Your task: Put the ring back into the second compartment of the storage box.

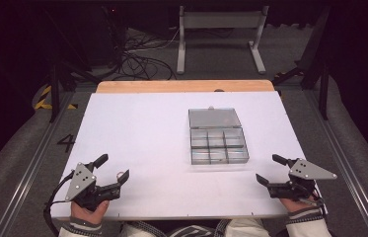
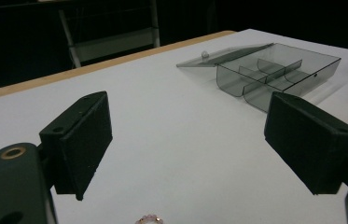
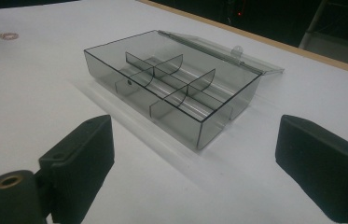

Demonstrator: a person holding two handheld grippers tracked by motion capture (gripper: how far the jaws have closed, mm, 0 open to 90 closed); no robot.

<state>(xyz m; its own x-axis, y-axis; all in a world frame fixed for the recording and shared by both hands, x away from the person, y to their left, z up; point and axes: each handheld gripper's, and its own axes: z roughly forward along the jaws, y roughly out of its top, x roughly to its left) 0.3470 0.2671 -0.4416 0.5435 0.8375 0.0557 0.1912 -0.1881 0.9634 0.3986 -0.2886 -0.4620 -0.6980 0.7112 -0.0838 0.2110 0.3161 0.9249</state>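
A clear smoky box with several empty compartments lies in the middle of the white board, its lid folded open toward the far side. A small pinkish bead ring rests on the board between the jaws of my left gripper, which stands open near the front left edge. In the left gripper view the ring shows at the bottom, untouched by the jaws. My right gripper is open at the front right, with nothing between its jaws. It faces the box, and the ring lies far beyond.
A strip of wooden tabletop runs along the board's far edge. Behind it stand a grey metal frame and loose cables on the dark floor. Bare white board lies between the grippers and the box.
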